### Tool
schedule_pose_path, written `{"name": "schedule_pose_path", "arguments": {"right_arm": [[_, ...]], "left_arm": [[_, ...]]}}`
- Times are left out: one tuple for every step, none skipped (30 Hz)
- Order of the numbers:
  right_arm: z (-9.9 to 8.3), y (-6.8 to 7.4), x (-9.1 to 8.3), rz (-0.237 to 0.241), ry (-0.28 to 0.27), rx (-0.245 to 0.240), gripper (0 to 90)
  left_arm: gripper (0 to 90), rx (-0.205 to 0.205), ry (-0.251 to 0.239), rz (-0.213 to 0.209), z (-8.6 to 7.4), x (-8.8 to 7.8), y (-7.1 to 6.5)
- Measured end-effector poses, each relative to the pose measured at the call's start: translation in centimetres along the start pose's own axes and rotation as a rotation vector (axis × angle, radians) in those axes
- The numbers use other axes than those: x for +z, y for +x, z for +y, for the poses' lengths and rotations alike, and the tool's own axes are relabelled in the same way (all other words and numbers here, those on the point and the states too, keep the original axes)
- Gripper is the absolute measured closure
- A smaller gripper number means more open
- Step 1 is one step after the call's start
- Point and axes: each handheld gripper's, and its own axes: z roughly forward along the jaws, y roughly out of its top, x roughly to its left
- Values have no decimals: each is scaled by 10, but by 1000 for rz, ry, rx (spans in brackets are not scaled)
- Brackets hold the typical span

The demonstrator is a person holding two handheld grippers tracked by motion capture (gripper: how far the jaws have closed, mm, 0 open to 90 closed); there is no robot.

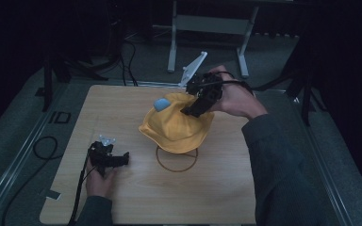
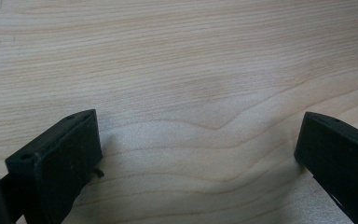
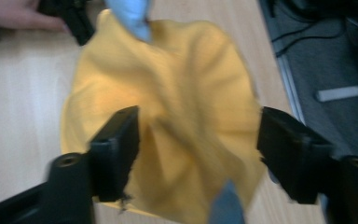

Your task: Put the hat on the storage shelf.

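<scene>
High view | table [image 1: 217, 197] | "ID" marking [image 1: 59, 117] beside left edge

My light wooden table [image 1: 207, 188] carries a yellow cloth [image 1: 179, 129] at the frame's centre — a blue piece [image 1: 161, 104] at its upper left edge — and a thin ring [image 1: 176, 162] below it.

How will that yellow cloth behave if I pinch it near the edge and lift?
Probably floppy: the yellow cloth lies crumpled in soft folds, draped over something with light blue parts poking out, so it should sag and trail. It looks thin, likely light. It may drag whatever it covers. The right gripper stands open above it, nothing pinched.
</scene>
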Motion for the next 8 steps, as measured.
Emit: {"name": "schedule_pose_path", "arguments": {"right_arm": [[-2,-1,-3,-11,0,9,247],[-4,-2,-6,-27,-1,18,214],[-6,-2,-9,-41,-4,22,200],[-9,-4,-15,-57,-14,26,181],[-10,-4,-17,-64,-17,28,169],[-12,-4,-21,-75,-19,32,159],[-13,-4,-23,-78,-21,40,150],[-15,-5,-26,-89,-23,36,145]], "left_arm": [[4,0,0,0,0,0,0],[4,0,0,0,0,0,0],[4,0,0,0,0,0,0],[4,1,-1,2,0,0,0],[4,1,-1,0,0,0,0],[4,1,0,0,0,0,0],[4,1,0,0,0,0,0],[4,2,1,1,0,0,0]]}}
